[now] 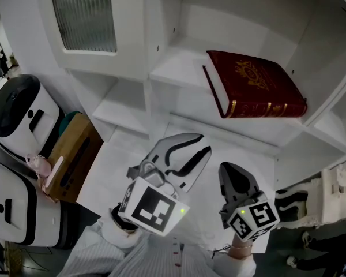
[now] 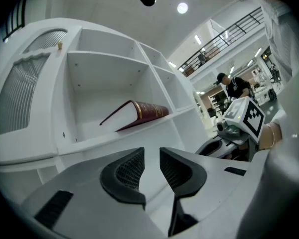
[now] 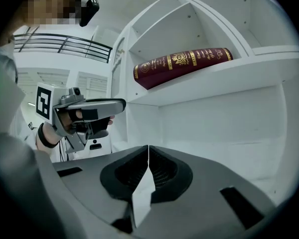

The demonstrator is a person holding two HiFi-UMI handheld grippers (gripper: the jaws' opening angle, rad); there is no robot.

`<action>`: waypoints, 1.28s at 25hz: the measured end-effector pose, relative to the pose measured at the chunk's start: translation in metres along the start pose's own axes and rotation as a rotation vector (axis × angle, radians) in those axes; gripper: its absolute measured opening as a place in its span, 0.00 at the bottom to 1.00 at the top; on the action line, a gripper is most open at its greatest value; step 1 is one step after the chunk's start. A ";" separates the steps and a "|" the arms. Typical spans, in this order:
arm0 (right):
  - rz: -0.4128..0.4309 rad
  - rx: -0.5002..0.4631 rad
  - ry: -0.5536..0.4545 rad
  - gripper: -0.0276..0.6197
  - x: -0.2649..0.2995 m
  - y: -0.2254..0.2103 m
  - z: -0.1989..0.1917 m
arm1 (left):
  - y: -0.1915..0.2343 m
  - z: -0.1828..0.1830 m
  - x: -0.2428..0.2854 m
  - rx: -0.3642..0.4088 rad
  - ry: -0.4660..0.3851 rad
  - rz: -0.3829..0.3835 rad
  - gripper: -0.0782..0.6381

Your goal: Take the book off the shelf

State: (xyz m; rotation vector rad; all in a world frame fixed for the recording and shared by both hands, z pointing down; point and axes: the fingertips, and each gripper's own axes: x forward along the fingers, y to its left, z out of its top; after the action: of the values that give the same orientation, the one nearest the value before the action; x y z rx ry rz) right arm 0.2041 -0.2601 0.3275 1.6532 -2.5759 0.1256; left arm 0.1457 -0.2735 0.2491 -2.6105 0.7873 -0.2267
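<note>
place: lab-like open hall | cues: mezzanine railing [image 2: 224,35]; white shelf unit [image 1: 174,69]; white machines [image 1: 39,113]

Cover of book [image 1: 256,85]: dark red, leather-look grain, slight sheen, with gilt stamping on face and spine. Page edges are matt paper.
White shelf [image 1: 179,74]: smooth, painted look, low sheen.
Shells of left gripper [image 2: 152,156] and right gripper [image 3: 148,151]: matt grey plastic. The pads [image 2: 130,169] are black, ribbed, rubbery.
Far-left door panel [image 1: 83,16]: ribbed frosted glass.
Left, brown box [image 1: 75,154]: matt cardboard.
</note>
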 end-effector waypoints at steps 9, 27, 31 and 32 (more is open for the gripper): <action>0.034 0.021 -0.002 0.07 0.003 0.009 0.001 | 0.009 0.019 -0.002 0.187 0.004 0.044 0.34; 0.032 0.023 0.003 0.07 0.007 0.012 0.000 | 0.037 0.044 0.013 0.576 -0.001 0.097 0.51; 0.034 0.026 0.005 0.07 0.010 0.013 -0.002 | 0.044 0.050 0.017 0.641 -0.023 0.099 0.54; 0.033 0.026 0.005 0.07 0.010 0.013 -0.003 | 0.045 0.051 0.018 0.656 -0.024 0.097 0.54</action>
State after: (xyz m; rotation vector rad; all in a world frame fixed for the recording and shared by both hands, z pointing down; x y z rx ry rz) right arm 0.1878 -0.2633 0.3310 1.6169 -2.6096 0.1662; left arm 0.1524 -0.3008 0.1842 -1.9514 0.6837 -0.3556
